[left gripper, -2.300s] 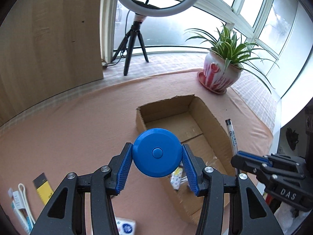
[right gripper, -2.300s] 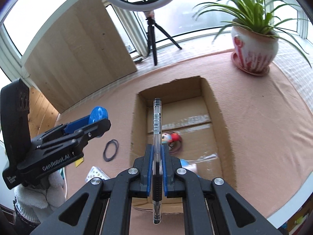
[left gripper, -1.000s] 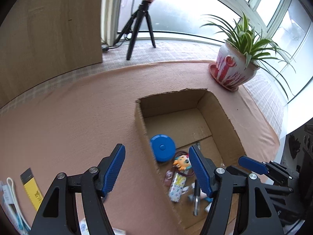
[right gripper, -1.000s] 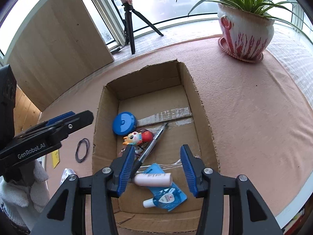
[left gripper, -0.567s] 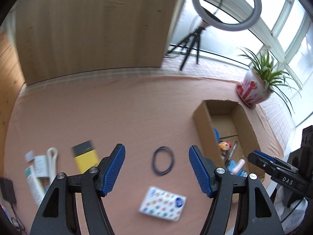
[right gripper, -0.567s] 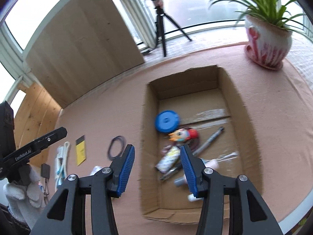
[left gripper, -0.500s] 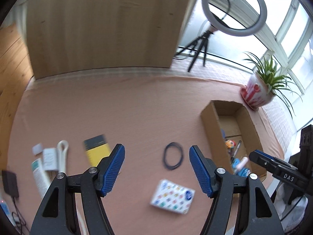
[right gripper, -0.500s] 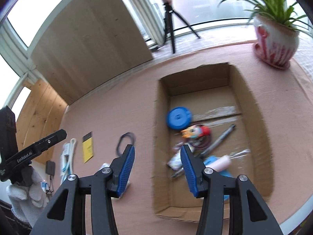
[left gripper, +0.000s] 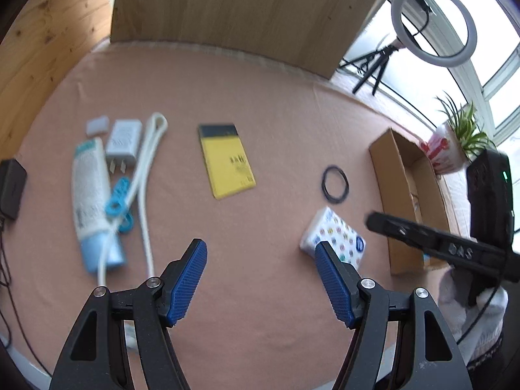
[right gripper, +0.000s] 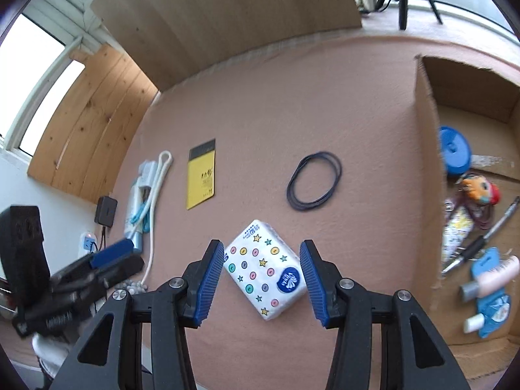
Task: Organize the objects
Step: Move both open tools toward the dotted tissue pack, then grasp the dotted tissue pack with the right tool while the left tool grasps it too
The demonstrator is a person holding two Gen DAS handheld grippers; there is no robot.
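Your left hand-held gripper [left gripper: 260, 266] hangs open over the worktop [left gripper: 276, 104]; the yellow card [left gripper: 226, 160] lies mid-worktop, the cardboard box [left gripper: 383, 175] near the right edge.

Left gripper [left gripper: 260, 281]: jaws spread wide, blue ribbed pads [left gripper: 188, 281] facing each other, nothing between them; held above the surface, pointing forward and down. Seen from the right wrist view as a blurred black body with a blue pad at lower left.

Right gripper [right gripper: 261, 284]: jaws parted, blue pads [right gripper: 209, 281] apart, gripping nothing; angled downward. Its black body shows blurred at the right edge of the left wrist view.
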